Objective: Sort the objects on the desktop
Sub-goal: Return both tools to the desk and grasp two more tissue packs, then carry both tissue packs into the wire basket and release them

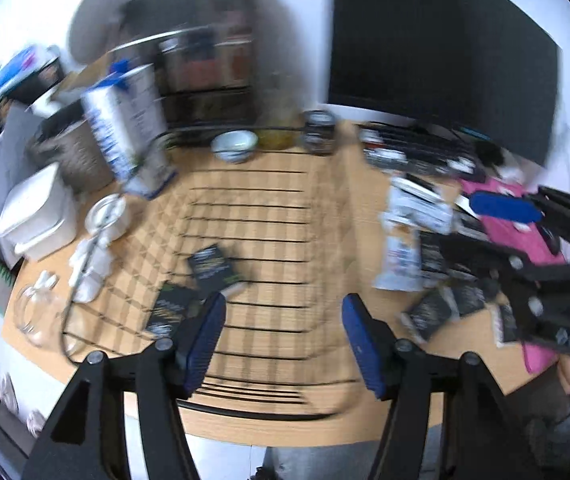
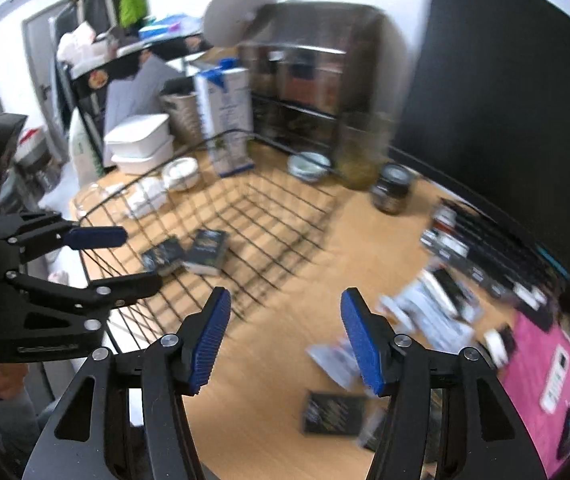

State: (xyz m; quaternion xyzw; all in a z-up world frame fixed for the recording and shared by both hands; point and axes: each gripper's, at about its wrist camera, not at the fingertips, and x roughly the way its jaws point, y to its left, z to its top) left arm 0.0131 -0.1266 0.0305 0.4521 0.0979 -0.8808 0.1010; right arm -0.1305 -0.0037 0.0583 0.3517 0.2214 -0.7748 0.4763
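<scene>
A black wire basket (image 1: 253, 216) lies on the wooden desk and holds two small dark boxes (image 1: 215, 266). In the right wrist view the basket (image 2: 269, 216) holds the same two boxes (image 2: 205, 250). My left gripper (image 1: 283, 340) is open and empty, above the basket's near edge. My right gripper (image 2: 285, 338) is open and empty above the bare desk, with another dark box (image 2: 333, 412) just below it. More dark boxes (image 1: 433, 312) and white-blue packets (image 1: 401, 256) lie right of the basket. The right gripper also shows at the right of the left wrist view (image 1: 533, 216).
A blue-white carton (image 1: 129, 128), white lidded containers (image 1: 37, 216), a bowl (image 1: 235, 144) and a dark jar (image 1: 319, 132) stand around the basket. A black monitor (image 1: 445, 48) is behind. A pink mat (image 2: 545, 380) lies at the right.
</scene>
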